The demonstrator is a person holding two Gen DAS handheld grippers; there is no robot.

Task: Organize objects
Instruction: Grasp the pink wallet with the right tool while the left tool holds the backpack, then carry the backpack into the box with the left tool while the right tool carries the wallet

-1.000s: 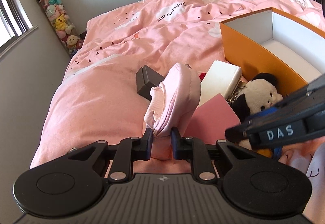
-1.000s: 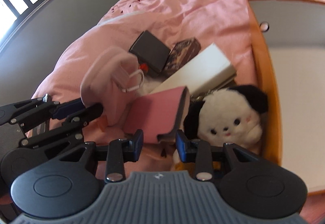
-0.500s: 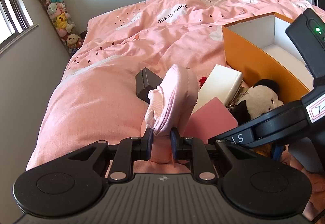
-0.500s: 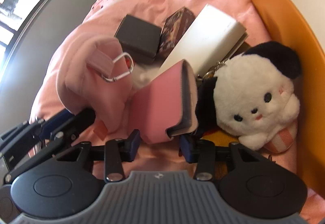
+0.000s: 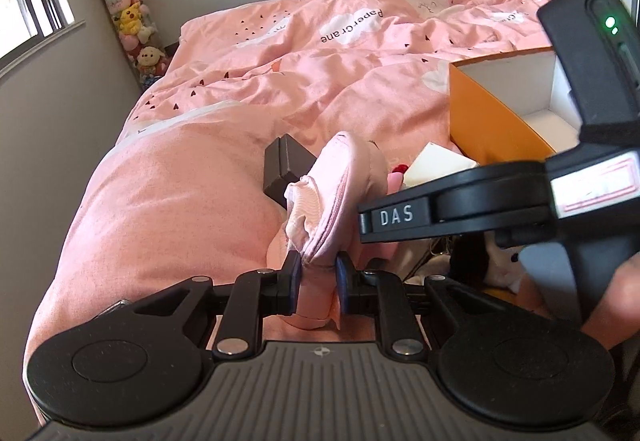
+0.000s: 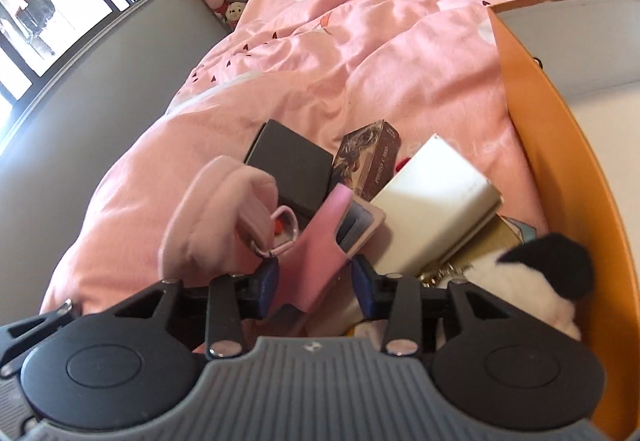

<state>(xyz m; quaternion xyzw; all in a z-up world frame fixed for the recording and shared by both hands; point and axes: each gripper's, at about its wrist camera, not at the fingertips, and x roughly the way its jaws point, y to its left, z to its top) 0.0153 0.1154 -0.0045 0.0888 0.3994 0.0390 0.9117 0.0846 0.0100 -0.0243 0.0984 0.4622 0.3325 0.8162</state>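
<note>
**Pink pouch clamped, pink card holder between parted jaws**

Pink pouch [image 5: 340, 197] stands upright over the pink duvet [image 5: 168, 209], pinched by the left gripper [image 5: 317, 277]. Right gripper [image 6: 316, 281] jaws, just widening, straddle the pink card holder [image 6: 320, 241] without pressing. Orange box [image 6: 560, 169] lies nearby, right.

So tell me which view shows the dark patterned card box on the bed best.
The right wrist view: the dark patterned card box lies in plain sight between two other boxes. In the left wrist view I can't see it; the pink fabric pouch covers that spot.
</note>
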